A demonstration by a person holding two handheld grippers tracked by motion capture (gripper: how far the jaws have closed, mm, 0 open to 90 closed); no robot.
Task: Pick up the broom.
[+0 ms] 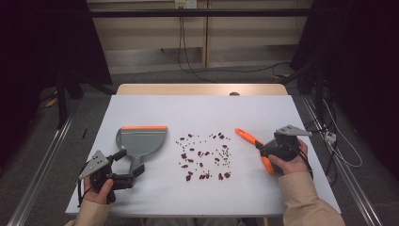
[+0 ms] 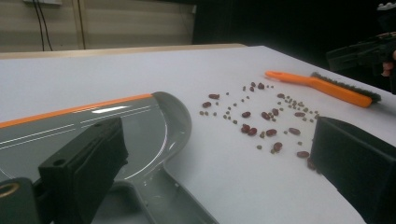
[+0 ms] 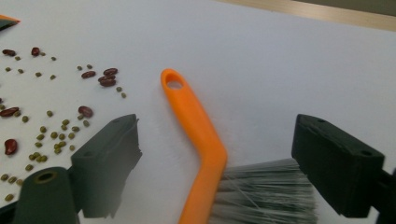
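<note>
A grey dustpan (image 1: pixel 141 141) with an orange front lip lies on the white table (image 1: pixel 202 108), left of centre. My left gripper (image 1: pixel 129 165) stands open at its handle. In the left gripper view the handle (image 2: pixel 159 196) lies between the wide jaws, touched by neither pad. Red beans and small green ones (image 1: pixel 204 155) are scattered mid-table. An orange hand brush (image 1: pixel 249 137) lies to their right. My right gripper (image 1: pixel 261 148) is open astride it. In the right gripper view the brush (image 3: pixel 196 121) and its bristles (image 3: pixel 261 191) sit between the jaws, apart from both.
The table's wooden far edge (image 1: pixel 202 89) runs along the back. Cables (image 1: pixel 188 56) trail over the floor behind it, and metal rails (image 1: pixel 37 174) run along both sides. Bare white surface lies beyond the beans (image 2: pixel 261 121).
</note>
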